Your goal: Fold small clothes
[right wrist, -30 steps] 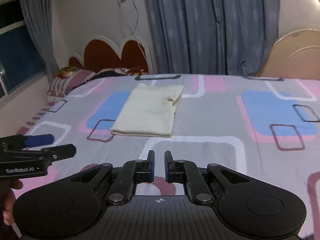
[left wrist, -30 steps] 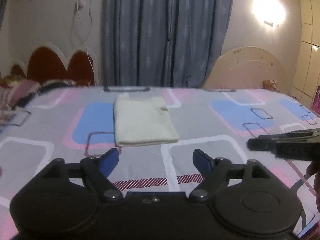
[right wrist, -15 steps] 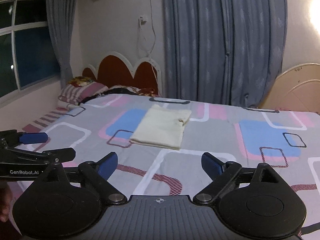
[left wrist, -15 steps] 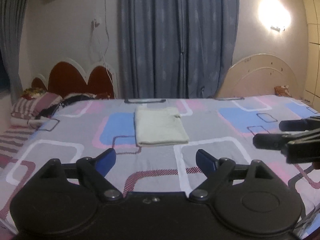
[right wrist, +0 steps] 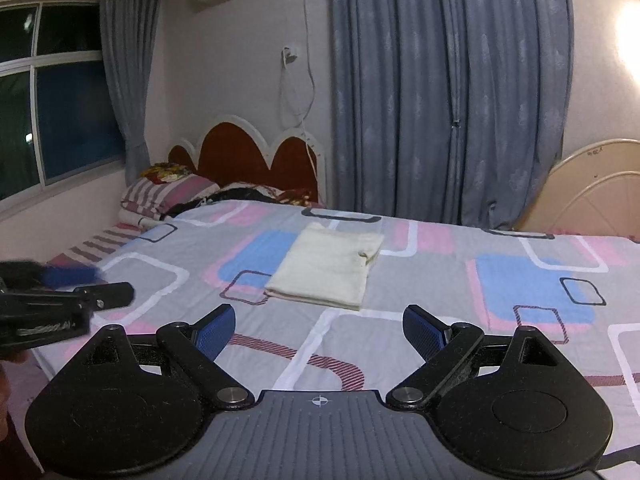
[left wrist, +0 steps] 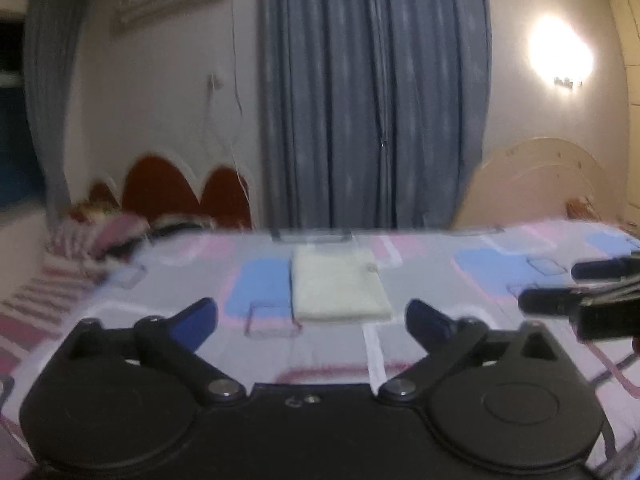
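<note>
A cream garment [left wrist: 338, 285] [right wrist: 328, 267] lies folded into a flat rectangle on the patterned bedspread [right wrist: 440, 288], well beyond both grippers. My left gripper [left wrist: 312, 314] hovers over the near part of the bed, its jaws still opening wide, with nothing between them. It also shows at the left edge of the right wrist view, left gripper [right wrist: 90, 284]. My right gripper [right wrist: 319, 322] stands open and empty too, apart from the cloth. In the left wrist view the right gripper [left wrist: 560, 284] juts in from the right edge.
Striped pillows [right wrist: 168, 196] and a red scalloped headboard [right wrist: 256, 156] stand at the far left of the bed. Grey curtains [right wrist: 448, 92] hang behind. A cream curved footboard [right wrist: 592, 188] rises at the right. A window [right wrist: 52, 96] is on the left wall.
Both grippers have drawn back and up from the folded garment, which now looks smaller and farther. The right gripper's jaws went from nearly shut to wide open; the left's widened.
</note>
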Action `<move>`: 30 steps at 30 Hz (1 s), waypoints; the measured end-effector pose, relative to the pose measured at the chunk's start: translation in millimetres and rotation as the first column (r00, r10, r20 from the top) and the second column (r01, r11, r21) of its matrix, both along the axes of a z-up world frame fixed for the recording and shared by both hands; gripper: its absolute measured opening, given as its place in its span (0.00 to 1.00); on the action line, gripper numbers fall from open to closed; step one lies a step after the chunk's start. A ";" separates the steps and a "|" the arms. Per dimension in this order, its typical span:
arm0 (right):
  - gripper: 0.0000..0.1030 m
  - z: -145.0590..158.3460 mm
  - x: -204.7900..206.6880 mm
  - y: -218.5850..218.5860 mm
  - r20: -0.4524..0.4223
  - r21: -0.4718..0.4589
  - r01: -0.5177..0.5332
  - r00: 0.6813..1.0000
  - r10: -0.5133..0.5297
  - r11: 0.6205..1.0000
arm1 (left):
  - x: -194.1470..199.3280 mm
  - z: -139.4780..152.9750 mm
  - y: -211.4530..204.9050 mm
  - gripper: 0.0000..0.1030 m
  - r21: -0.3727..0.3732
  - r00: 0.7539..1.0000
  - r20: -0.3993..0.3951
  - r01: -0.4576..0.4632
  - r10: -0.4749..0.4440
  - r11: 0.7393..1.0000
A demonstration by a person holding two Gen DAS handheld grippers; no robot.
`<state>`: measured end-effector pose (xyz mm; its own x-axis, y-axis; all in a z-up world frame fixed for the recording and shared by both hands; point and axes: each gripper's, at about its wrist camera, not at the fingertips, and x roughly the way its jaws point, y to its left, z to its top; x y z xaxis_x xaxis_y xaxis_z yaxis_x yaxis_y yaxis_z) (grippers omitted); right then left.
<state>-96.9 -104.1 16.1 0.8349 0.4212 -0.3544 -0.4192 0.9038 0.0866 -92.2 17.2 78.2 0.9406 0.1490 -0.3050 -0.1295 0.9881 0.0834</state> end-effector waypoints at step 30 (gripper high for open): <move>0.99 4.4 -5.9 -18.4 0.016 -0.022 0.038 0.999 -0.038 0.999 | -9.9 3.1 5.6 1.00 -0.060 1.000 0.001 0.020 -0.020 0.998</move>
